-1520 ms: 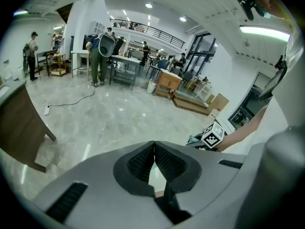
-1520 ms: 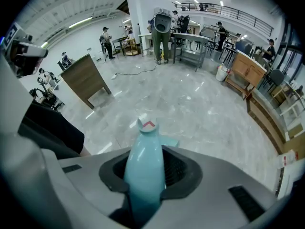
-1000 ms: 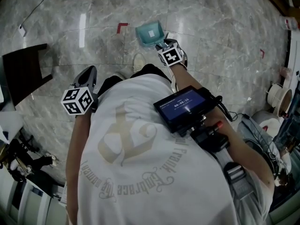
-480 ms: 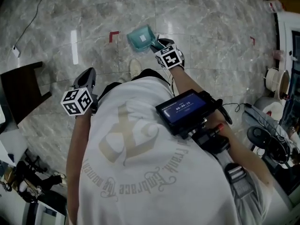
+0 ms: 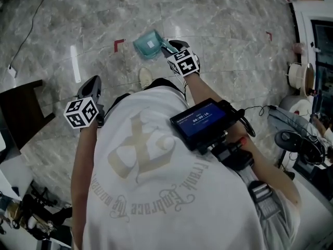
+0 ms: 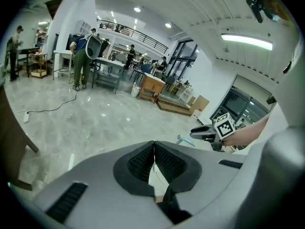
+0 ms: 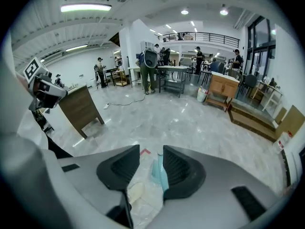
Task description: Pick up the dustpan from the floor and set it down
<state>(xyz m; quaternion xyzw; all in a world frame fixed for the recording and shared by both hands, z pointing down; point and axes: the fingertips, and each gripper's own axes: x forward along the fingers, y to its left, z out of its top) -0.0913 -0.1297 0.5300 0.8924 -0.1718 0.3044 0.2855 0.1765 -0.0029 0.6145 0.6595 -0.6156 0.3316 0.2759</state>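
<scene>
My right gripper (image 7: 151, 150) has its jaws well apart, though they have just been closing in. The teal dustpan (image 7: 159, 171) stands edge-on between them. It sits hard up against the pad on the right of that gripper's own view (image 7: 180, 168). A strip of floor shows between it and the opposite pad (image 7: 119, 168), so I do not read this as a clamp on both sides. From the head view, the dustpan's handle end runs in towards those fingertips and the pan body lies just beyond them. I cannot tell whether it is clear of the marble floor (image 5: 223, 30). A red corner mark (image 5: 118, 45) sits on the floor beyond the fingertips, near the pan's far side. A pale shoe (image 5: 144, 77) lies back from the fingertips, towards my body. My left gripper (image 6: 154, 144) has its pads meeting at the tips with nothing between them. A narrow slit lower down shows only white cloth. It hangs at my left side, well apart from the dustpan. Its fingers point out over open floor, and the right gripper shows off to the right of them. A dark wooden table (image 5: 21, 108) stands out to the left of the left gripper's fingers.
</scene>
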